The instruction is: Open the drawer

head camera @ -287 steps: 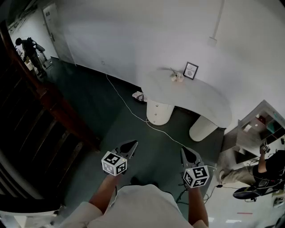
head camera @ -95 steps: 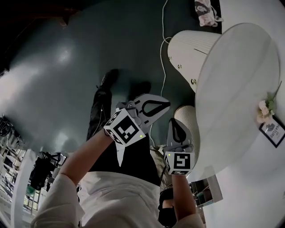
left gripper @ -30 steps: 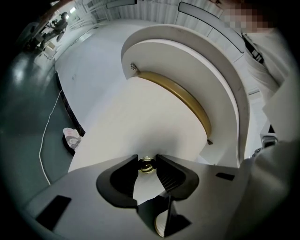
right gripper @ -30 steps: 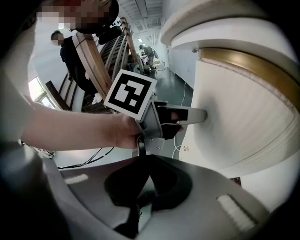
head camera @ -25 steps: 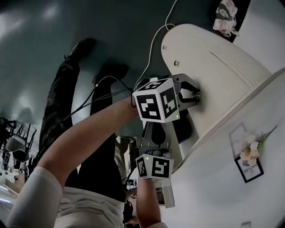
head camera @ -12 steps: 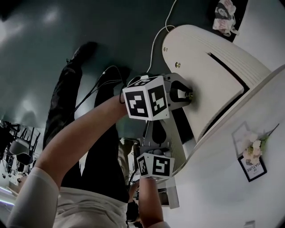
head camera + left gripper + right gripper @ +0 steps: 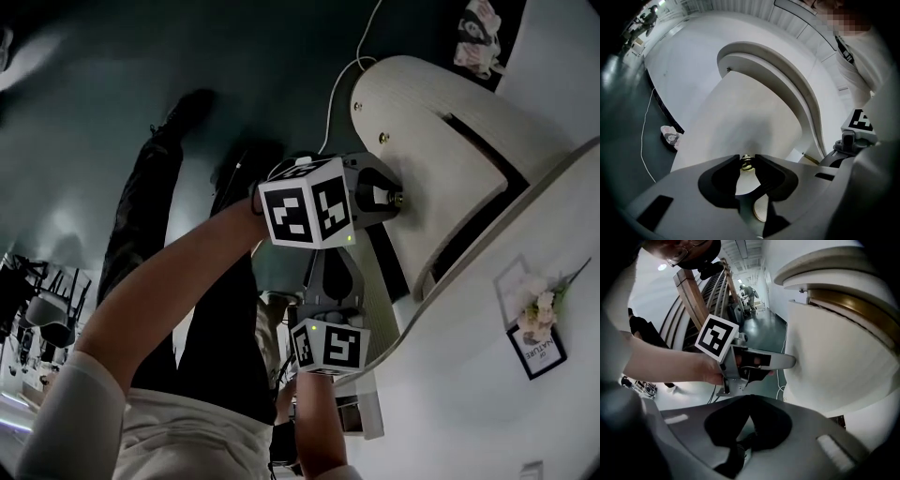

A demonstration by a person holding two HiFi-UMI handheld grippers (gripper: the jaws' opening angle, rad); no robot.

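Left gripper (image 7: 747, 158) clamps the knob (image 7: 746, 163) of the drawer (image 7: 436, 164) — the pull runs straight back from the knob; right gripper (image 7: 749, 396), jaws together, idles well apart.

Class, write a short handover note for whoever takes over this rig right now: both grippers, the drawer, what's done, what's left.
Left gripper: shut on the drawer's knob.
Right gripper: shut, empty, off the drawer.
Drawer: partly out; a dark gap shows behind its curved front.
Left to do: probably pull it further out, then let go of the knob.
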